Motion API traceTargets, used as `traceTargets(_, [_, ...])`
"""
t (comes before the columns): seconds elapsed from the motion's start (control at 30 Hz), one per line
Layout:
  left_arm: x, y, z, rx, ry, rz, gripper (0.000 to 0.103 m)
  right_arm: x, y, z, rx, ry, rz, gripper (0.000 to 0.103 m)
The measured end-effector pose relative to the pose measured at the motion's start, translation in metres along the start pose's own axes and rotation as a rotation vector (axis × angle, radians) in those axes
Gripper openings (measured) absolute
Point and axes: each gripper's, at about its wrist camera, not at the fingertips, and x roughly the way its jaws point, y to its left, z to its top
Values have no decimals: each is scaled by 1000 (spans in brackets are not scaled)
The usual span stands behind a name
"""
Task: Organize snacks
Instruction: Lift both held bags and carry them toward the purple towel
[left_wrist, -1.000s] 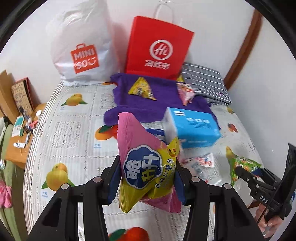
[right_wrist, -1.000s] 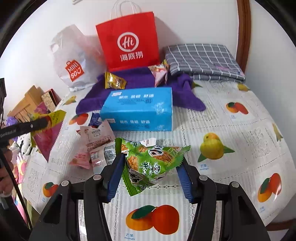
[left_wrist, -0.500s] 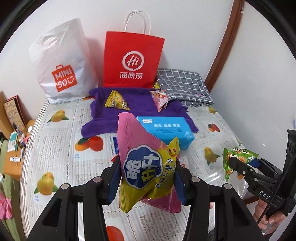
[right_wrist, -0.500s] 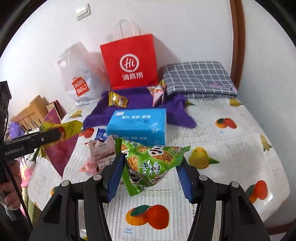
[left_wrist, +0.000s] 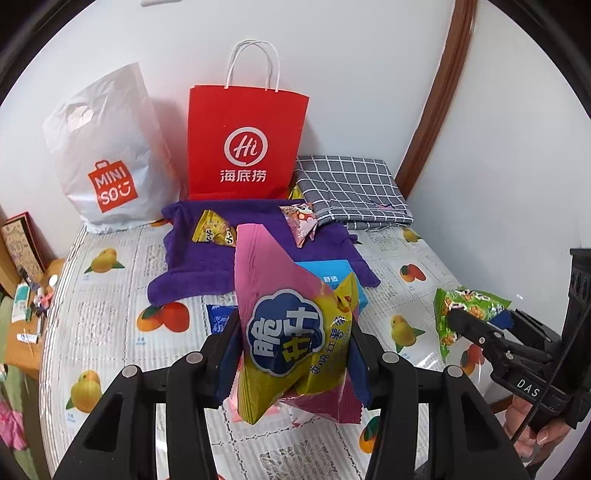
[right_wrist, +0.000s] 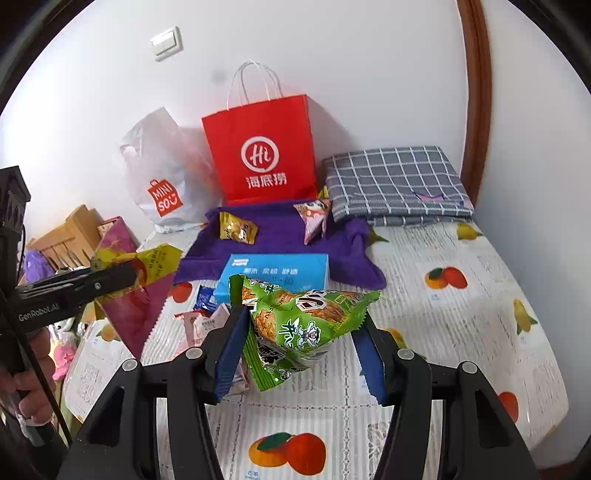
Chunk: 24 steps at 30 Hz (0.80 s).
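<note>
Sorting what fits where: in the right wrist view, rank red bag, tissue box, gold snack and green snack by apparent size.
Red bag; tissue box and green snack unsure, since the snack is nearer; gold snack.

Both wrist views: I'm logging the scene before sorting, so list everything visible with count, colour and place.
Pink-and-yellow snack bag: 1, in left gripper.
Green snack bag: 1, in right gripper.
Yellow snack packet: 1, on purple towel.
Pink snack packet: 1, on purple towel.
Purple towel: 1, before the red bag.
Blue tissue box: 1, at towel's near edge.
Small sachets: several, blue, white, pink, left of box.
Red paper bag: 1, against wall.
White Miniso bag: 1, left of the red bag.
Grey checked cloth: 1, folded, back right.
Fruit-print tablecloth: 1, white.
Left gripper: black, blue pads.
Right gripper: same.
</note>
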Motion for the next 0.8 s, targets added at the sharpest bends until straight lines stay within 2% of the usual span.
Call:
traceTargets(0.5, [16,-7,35,27,-13,-28,48,13,5,33,-30,-31,7,56])
traceTargets(0.8, [31,-2,52,39,-9,-23,48,36,6,55,-56,-17,5,56])
